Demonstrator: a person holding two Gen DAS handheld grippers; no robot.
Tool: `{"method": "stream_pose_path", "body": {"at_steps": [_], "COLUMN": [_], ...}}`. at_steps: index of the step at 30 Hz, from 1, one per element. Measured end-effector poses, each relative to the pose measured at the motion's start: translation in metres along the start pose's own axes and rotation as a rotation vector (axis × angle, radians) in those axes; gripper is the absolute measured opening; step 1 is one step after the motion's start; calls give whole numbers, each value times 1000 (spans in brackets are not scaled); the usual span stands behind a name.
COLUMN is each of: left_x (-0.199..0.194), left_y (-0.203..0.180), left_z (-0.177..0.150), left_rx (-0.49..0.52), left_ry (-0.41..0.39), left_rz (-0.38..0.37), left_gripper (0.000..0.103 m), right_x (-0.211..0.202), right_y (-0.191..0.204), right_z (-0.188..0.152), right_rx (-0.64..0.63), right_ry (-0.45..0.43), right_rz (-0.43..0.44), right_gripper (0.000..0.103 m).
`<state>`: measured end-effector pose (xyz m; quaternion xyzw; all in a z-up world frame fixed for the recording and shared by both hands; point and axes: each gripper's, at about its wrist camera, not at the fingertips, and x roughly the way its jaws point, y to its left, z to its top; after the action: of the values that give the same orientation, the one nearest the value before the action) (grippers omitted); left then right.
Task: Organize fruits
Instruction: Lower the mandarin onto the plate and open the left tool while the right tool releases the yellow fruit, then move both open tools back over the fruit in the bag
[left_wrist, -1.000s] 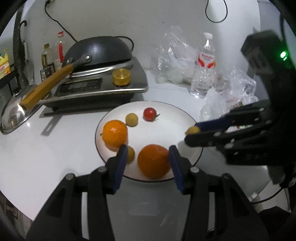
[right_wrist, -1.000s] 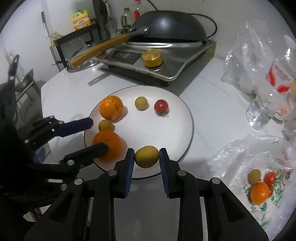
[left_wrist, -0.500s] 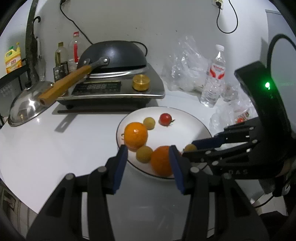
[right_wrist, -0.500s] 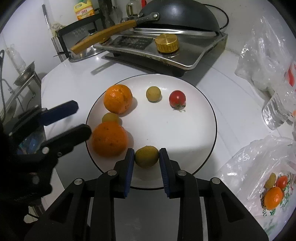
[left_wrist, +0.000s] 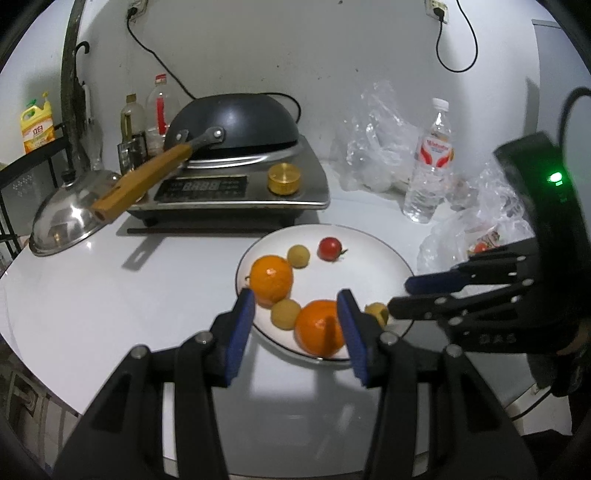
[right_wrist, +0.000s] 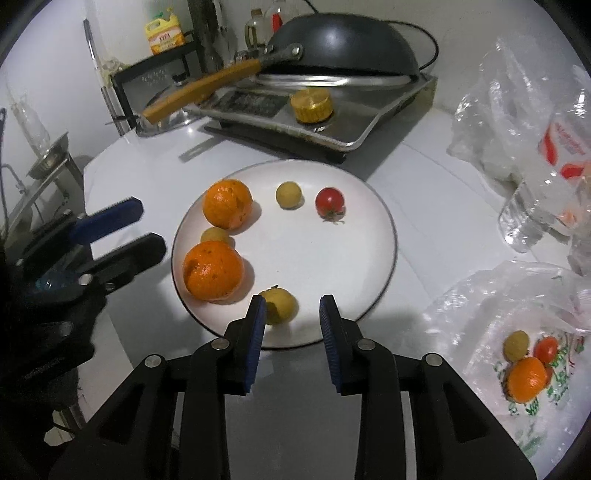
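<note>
At the lower centre of the right wrist view, the right gripper (right_wrist: 291, 314) tilts steeply down over the white plate (right_wrist: 373, 206), its jaws just opening to release a small yellow-green fruit (right_wrist: 279, 304), which rests at the plate's near rim, apparently set down to join the sorted fruit. At left, the left gripper (right_wrist: 129, 232) hovers beside the plate, jaws apart and empty. Beyond lie two oranges (right_wrist: 213, 270), a tomato (right_wrist: 329, 201) and, at lower right, a plastic bag (right_wrist: 480, 295) holding more fruit.
</note>
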<state>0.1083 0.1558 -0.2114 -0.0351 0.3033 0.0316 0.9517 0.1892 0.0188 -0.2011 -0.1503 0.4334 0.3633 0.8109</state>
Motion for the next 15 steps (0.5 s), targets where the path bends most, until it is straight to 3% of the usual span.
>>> {"method": "stream_pose_path", "body": {"at_steps": [15], "left_x": [-6], "left_y": [-72], "left_z": [20], "left_rx": [72], "left_ry": [15], "left_rz": [15], "left_gripper": [48], "right_x": [-73], "right_y": [-44], "right_z": [-30], "right_rx": [55], "right_ry": [-132], "right_rz": [-24], "right_gripper": [32]}}
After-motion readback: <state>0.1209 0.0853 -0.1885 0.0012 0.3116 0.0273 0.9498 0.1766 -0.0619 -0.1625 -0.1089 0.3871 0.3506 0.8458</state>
